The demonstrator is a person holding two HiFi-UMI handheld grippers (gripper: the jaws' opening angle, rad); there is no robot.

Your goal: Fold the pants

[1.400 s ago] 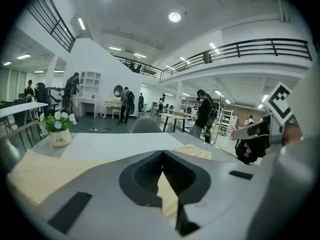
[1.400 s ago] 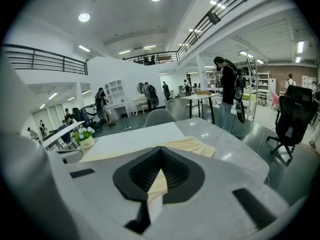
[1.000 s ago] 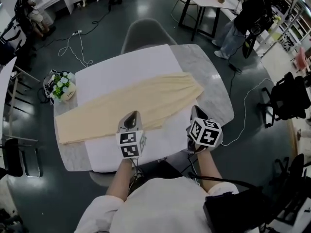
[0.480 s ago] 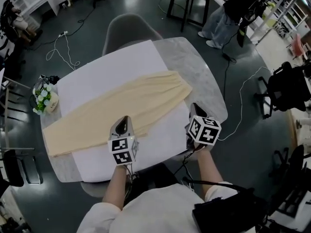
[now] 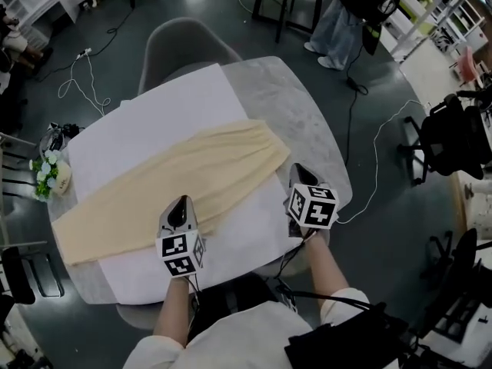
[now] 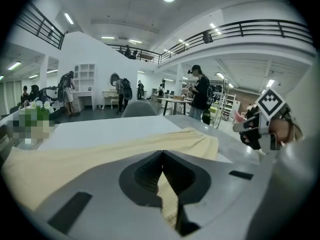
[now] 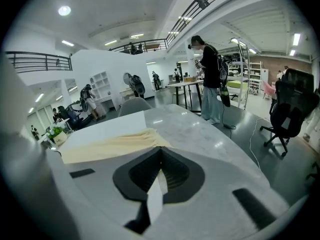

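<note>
Cream pants (image 5: 177, 179) lie flat and diagonally on a white sheet (image 5: 154, 121), with the waist at the right and the leg ends at the left. My left gripper (image 5: 178, 204) hovers low over the near edge of the pants, around mid-length, with its jaws shut and empty. In the left gripper view the cloth (image 6: 100, 151) lies just beyond the closed tips (image 6: 162, 152). My right gripper (image 5: 297, 175) is shut and empty, just right of the waist end. The right gripper view shows the waist (image 7: 110, 146) ahead and to the left of its tips (image 7: 161, 148).
The sheet covers a grey marble table (image 5: 300, 121). A small flower pot (image 5: 48, 174) stands at its left edge. A grey chair (image 5: 181, 44) is at the far side. A person (image 5: 346, 14) stands beyond the table. A black office chair (image 5: 446, 137) and floor cables lie right.
Both grippers have come down closer to the table and the pants. The right one now sits nearer the waist end. The whole table has slid left in the head view. Jaws stay shut.
</note>
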